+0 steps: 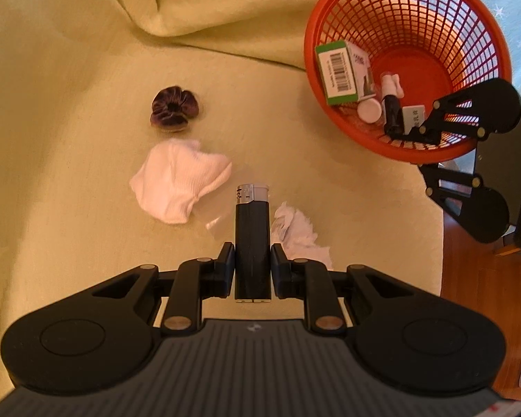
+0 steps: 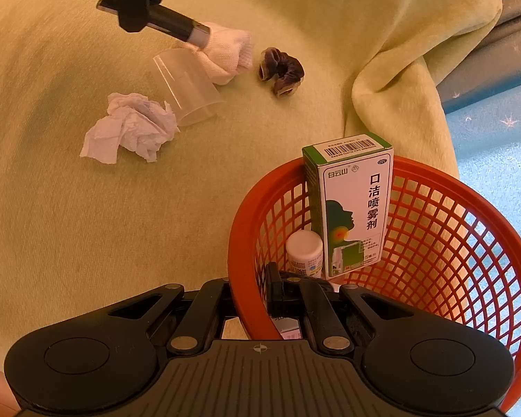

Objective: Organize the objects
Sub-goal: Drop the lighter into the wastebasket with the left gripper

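Clamping a black lighter (image 1: pixel 252 243) between its two fingers, my left hand-held gripper (image 1: pixel 252 264) hangs above the yellow-green blanket (image 1: pixel 69 173). At about 11 o'clock from it lies a white sock (image 1: pixel 179 182), with a dark purple scrunchie (image 1: pixel 174 111) beyond; crumpled tissue (image 1: pixel 300 234) sits just at 1 o'clock. My right hand-held gripper (image 2: pixel 251 299) pinches the near rim of the red basket (image 2: pixel 434 229), which holds a green-and-white box (image 2: pixel 354 208) and a small white bottle (image 2: pixel 305 252).
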`<state>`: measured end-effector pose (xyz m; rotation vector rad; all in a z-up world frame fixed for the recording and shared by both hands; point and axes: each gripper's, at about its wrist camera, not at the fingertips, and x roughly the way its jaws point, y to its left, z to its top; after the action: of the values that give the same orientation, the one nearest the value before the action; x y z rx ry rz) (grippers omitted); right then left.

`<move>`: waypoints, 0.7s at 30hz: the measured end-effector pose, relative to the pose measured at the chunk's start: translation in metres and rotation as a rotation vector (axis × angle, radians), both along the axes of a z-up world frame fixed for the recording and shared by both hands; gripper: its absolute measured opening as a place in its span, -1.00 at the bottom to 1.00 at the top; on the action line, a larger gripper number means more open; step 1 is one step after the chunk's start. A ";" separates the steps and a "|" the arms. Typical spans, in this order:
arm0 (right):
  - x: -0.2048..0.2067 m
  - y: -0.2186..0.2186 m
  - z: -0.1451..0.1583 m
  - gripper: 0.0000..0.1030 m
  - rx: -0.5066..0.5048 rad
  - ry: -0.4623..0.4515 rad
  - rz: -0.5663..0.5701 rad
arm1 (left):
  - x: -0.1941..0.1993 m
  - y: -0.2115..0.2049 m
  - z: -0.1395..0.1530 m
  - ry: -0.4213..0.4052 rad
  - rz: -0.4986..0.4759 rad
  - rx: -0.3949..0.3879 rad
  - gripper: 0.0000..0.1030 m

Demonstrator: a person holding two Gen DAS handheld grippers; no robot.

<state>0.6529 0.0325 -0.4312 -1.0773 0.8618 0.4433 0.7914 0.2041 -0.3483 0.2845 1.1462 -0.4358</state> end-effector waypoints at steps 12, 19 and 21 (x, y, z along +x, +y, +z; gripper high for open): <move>0.000 0.000 0.000 -0.97 0.000 0.000 0.001 | 0.014 -0.019 0.026 0.002 -0.047 -0.104 -0.67; 0.000 -0.002 0.002 -0.98 0.005 -0.001 -0.005 | 0.036 -0.058 0.051 -0.035 -0.137 -0.181 -0.67; 0.000 -0.002 0.002 -0.98 0.009 -0.002 -0.007 | 0.043 -0.074 0.057 -0.040 -0.177 -0.204 -0.67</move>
<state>0.6526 0.0301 -0.4294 -1.0662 0.8614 0.4395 0.8344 0.1305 -0.2916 0.2161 1.0324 -0.6952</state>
